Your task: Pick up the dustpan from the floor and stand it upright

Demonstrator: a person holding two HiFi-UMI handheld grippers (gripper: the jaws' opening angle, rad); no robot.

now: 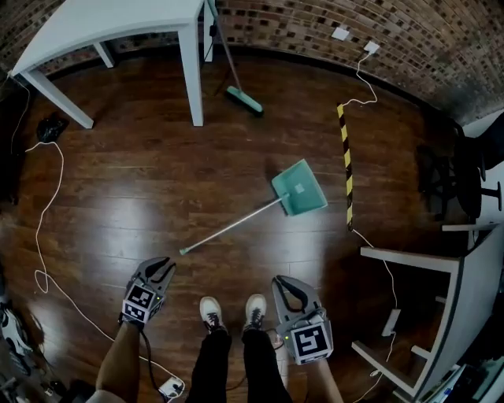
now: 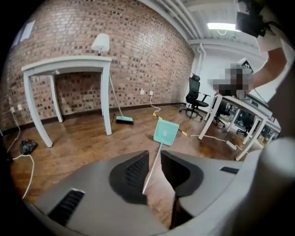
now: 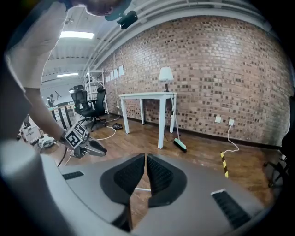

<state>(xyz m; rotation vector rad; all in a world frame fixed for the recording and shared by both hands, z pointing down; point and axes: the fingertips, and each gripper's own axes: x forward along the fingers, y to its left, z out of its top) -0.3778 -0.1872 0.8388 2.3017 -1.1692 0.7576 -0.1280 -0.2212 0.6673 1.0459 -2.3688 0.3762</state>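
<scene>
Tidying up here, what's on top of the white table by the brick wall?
A white lamp stands on the white table, near its right end in the left gripper view. From the head view the near tabletop looks bare; its far edge is out of frame.

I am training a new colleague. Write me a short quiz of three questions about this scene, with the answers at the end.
1. True or false: the dustpan already stands upright beside the white table.
2. What leans at the table's leg? A) a mop B) a broom C) a ladder
3. Short answer: does the left gripper hold the dustpan's handle?

Key:
1. False. It lies flat on the wooden floor.
2. B.
3. No. Its jaws stand apart and empty, short of the handle's end.
</scene>
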